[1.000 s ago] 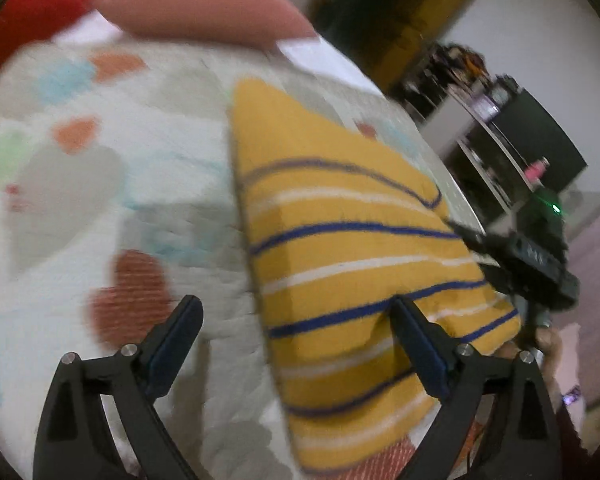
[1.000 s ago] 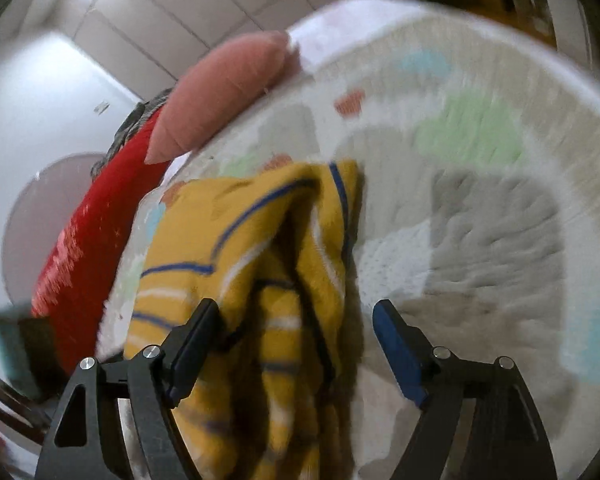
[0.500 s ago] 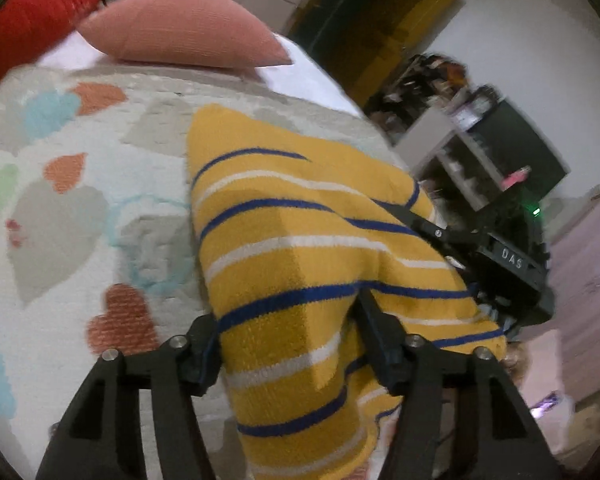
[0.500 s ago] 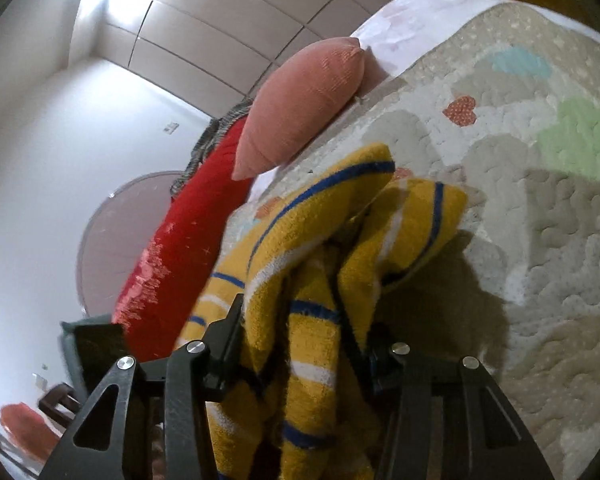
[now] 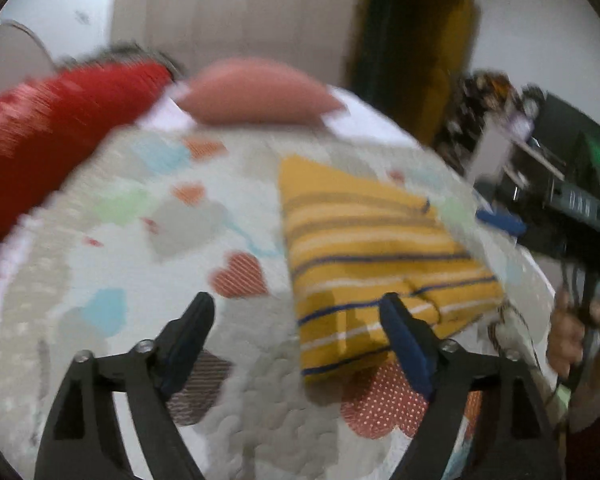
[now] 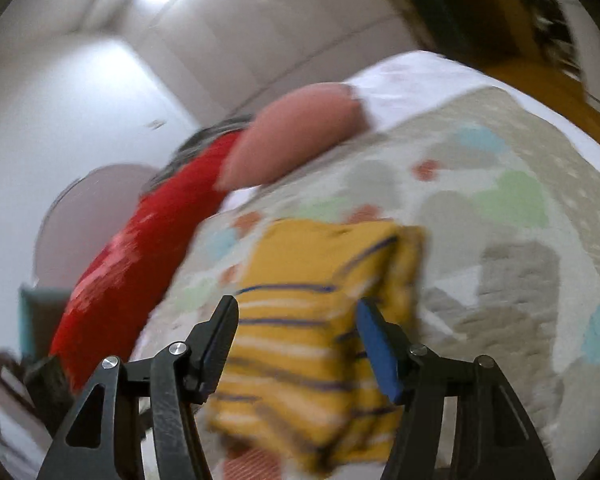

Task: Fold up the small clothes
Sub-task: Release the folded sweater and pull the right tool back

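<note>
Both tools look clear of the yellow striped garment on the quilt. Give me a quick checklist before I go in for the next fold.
1. Left tool open, holding nothing: ok.
2. Right tool open, holding nothing: ok.
3. Yellow striped garment lying folded on the quilt: ok.
4. Garment edges neatly aligned: cannot tell, both views are blurred.
5. Pink pillow apart from the garment: ok.
6. Views sharp enough to aim a grasp: not ok.
</note>
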A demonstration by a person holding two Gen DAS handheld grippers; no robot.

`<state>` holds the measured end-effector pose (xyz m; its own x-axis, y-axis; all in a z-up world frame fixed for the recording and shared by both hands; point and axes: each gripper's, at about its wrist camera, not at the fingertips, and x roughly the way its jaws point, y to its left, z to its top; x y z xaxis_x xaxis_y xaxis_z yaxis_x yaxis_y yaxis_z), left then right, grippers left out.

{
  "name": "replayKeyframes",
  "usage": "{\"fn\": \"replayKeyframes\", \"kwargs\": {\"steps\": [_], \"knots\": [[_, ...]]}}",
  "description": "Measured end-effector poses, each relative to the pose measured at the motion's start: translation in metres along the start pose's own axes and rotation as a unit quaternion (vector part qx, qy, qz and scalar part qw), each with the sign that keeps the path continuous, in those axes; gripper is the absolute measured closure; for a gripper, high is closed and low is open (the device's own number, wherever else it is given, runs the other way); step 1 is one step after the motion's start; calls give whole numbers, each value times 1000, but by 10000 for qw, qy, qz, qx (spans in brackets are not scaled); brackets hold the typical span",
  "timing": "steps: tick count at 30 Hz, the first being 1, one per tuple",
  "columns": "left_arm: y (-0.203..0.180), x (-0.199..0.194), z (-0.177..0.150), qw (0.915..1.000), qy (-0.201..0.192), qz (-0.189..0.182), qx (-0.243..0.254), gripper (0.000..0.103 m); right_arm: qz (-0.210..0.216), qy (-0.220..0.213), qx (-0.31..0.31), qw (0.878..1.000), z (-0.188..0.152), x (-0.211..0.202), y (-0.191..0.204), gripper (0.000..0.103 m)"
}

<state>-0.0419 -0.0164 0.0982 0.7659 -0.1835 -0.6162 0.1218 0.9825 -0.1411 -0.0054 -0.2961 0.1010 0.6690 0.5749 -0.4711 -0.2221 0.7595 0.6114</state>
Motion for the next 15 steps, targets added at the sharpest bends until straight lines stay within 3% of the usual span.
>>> {"fn": "replayKeyframes", "kwargs": {"steps": [2, 4, 6, 8, 9, 10, 12, 14, 15], "knots": [[0, -31, -4, 9973, -610, 411, -3, 3, 366, 323, -196, 9986, -13, 12, 15, 36], [-3, -62, -8, 9886, -1242, 852, 55, 0, 286, 648, -250, 9972, -28, 32, 18, 36], [-7, -80, -8, 9835, -1497, 1009, 153, 0, -269, 702, -250, 9969, -37, 43, 6, 48], [-6, -94, -10, 9838, -1507, 957, 145, 0, -773, 657, -88, 9948, -44, 45, -15, 76], [-5, -98, -12, 9859, -1426, 862, 126, 0, -777, 554, 172, 9953, -46, 37, -25, 77], [-4, -99, -14, 9870, -1380, 822, 108, 0, -725, 482, 315, 9957, -48, 28, -29, 76], [-5, -101, -20, 9885, -1280, 803, 14, 0, -1042, 256, 307, 9938, -53, 8, -27, 70], [-9, -101, -27, 9906, -1119, 785, -77, 0, -1386, 60, 129, 9902, -60, -13, -21, 38], [-12, -96, -30, 9917, -1029, 766, -105, 0, -1460, 1, 110, 9892, -61, -19, -18, 37]]}}
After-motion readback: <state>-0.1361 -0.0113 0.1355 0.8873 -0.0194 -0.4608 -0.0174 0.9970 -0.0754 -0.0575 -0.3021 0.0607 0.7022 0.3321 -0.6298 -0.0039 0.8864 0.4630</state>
